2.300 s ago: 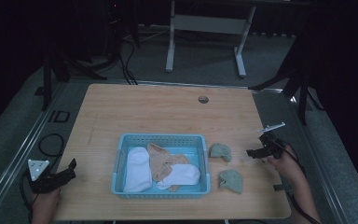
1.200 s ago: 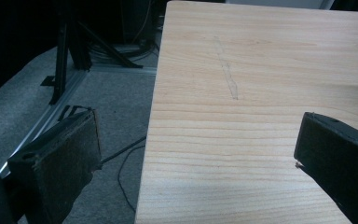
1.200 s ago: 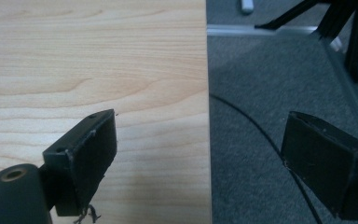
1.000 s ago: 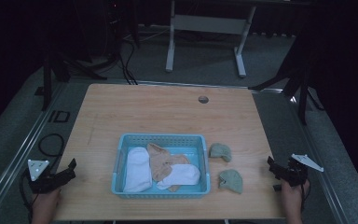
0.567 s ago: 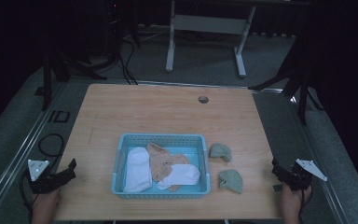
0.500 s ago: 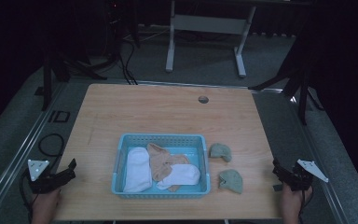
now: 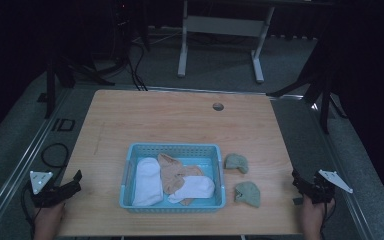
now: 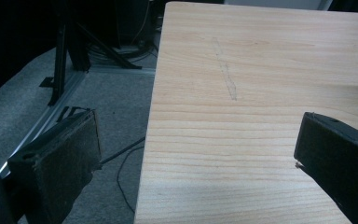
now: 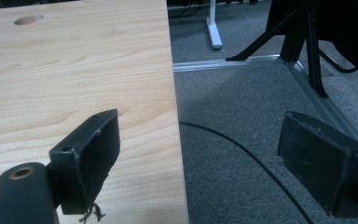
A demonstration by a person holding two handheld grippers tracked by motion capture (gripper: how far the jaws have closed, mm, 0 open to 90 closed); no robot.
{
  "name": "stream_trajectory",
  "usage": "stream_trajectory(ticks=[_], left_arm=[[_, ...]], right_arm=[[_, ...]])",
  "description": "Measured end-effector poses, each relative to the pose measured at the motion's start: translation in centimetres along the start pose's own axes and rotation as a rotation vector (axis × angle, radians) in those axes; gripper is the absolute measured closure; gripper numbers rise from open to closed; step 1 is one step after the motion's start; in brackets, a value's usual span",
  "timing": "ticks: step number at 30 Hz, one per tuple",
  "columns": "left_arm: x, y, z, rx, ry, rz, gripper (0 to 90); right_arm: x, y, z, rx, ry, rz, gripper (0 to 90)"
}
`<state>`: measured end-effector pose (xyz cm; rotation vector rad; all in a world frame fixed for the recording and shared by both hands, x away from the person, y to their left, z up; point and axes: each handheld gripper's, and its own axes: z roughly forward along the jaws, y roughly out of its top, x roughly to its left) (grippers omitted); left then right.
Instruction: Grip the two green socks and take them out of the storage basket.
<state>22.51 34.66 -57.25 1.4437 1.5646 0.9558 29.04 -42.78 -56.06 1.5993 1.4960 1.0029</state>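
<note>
A light blue basket (image 7: 128, 175) sits at the front middle of the wooden table (image 7: 170, 120). In it lie a white sock (image 7: 146, 181), a tan sock (image 7: 175, 171) and another white sock (image 7: 196, 187). Two grey-green balled socks (image 7: 236, 162) (image 7: 248, 193) rest on the table just right of the basket. My left gripper (image 7: 75, 181) (image 8: 196, 135) hovers at the table's front left edge, open, with nothing between its jaws. My right gripper (image 7: 297, 181) (image 9: 200, 121) hangs over the front right edge, open and empty.
A round cable hole (image 7: 218, 106) sits near the far edge of the table. Grey carpet (image 9: 242, 102), a cable (image 9: 242, 149) and black stand legs (image 9: 307, 46) lie beyond the right edge. A white desk frame (image 7: 220, 30) stands behind the table.
My right gripper has drawn back from beside the grey-green socks to the table's front right edge. The left gripper and the socks have stayed put.
</note>
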Motion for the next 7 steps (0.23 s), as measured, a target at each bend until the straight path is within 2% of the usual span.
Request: stream_trajectory(ticks=[7], left_arm=[[0.0,0.0,0.0,0.0,-0.001,0.0,0.7]], right_arm=[[0.04,0.04,0.13,0.012,0.003,-0.004,13.2]])
